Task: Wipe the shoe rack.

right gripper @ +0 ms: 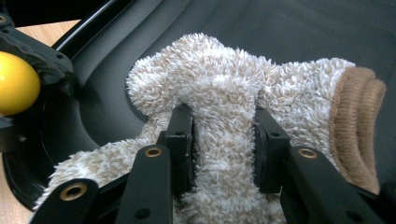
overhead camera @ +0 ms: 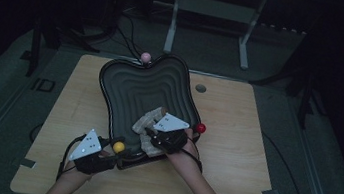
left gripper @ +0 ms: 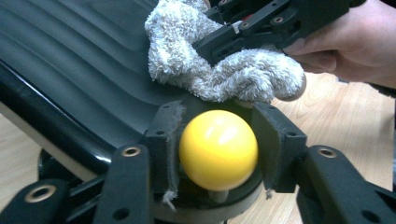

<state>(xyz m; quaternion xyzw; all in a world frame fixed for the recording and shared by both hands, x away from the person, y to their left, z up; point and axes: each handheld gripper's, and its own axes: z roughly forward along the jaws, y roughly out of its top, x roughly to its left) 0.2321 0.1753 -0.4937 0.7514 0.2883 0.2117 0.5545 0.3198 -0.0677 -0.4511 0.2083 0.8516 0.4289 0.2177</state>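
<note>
The left gripper (left gripper: pixel 218 149) has its jaws around the yellow ball (left gripper: pixel 218 150) on the near edge of the black tray (left gripper: pixel 70 60); the left pad touches the ball, a sliver of gap shows at the right, so whether it grips cannot be told. Just beyond and to its right, the right gripper (right gripper: pixel 224 140) is clamped on a fold of the fluffy sock (right gripper: pixel 233 93), which lies across the tray's ribbed floor, its long axis crosswise to those jaws, brown cuff (right gripper: pixel 357 126) to their right. The right hand (overhead camera: pixel 174 140) is the nearer to the sock.
</note>
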